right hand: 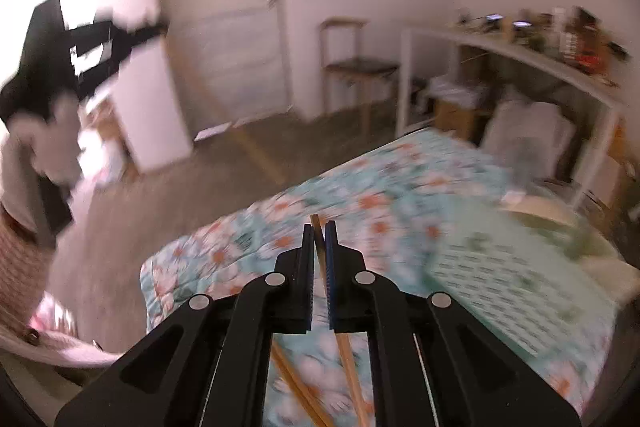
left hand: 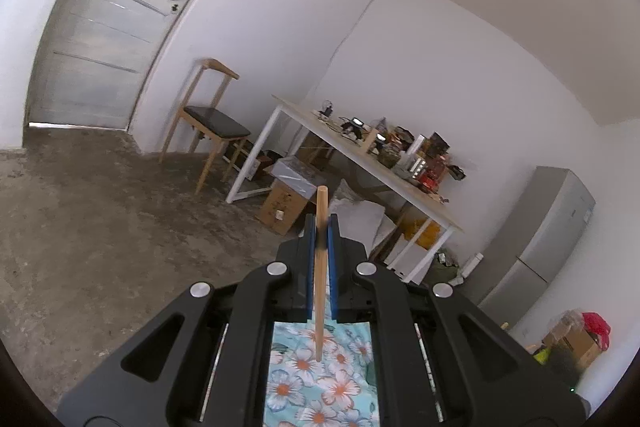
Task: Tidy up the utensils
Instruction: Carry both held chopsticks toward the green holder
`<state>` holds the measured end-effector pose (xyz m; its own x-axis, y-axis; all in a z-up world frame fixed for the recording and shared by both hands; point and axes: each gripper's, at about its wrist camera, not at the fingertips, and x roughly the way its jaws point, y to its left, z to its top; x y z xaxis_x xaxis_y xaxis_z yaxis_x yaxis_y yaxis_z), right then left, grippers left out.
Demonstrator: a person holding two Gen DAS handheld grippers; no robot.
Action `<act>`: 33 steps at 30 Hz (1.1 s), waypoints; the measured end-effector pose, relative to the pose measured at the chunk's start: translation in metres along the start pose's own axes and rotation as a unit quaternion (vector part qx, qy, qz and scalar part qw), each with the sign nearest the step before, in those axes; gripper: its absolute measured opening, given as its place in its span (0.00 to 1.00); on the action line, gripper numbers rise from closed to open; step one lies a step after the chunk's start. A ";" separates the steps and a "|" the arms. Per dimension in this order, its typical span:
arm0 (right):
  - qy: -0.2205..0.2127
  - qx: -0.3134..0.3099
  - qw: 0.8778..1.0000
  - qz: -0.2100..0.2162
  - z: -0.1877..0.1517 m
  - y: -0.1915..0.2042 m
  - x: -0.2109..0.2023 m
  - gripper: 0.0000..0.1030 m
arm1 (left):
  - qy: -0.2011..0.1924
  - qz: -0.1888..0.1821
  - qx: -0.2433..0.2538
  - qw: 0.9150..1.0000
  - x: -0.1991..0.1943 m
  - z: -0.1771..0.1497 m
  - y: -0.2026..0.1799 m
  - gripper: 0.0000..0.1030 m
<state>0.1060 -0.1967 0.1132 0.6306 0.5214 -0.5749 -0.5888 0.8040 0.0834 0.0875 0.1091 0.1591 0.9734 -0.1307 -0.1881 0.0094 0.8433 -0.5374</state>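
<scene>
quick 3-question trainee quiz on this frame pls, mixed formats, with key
1. True or false: the left gripper is shut on a wooden chopstick.
2. In the right wrist view, what does the right gripper hold?
A. a metal spoon
B. a wooden chopstick
C. nothing
3. Fill in: below both grippers lies a cloth with a ___ print.

Key:
1. True. The stick stands clamped between the blue pads.
2. B. Another loose chopstick lies on the cloth below.
3. Floral: white and orange flowers on light blue.
</scene>
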 end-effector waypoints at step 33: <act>-0.294 0.102 0.942 -0.127 0.086 -0.107 -0.229 0.03 | 0.058 -0.208 0.045 0.975 0.038 -0.011 -0.124 0.05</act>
<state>0.0682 -0.3776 0.3055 0.9441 0.3256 -0.0512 -0.3105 0.9307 0.1933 0.1209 -0.0058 0.2096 0.8489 -0.5247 -0.0639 0.4228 0.7466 -0.5136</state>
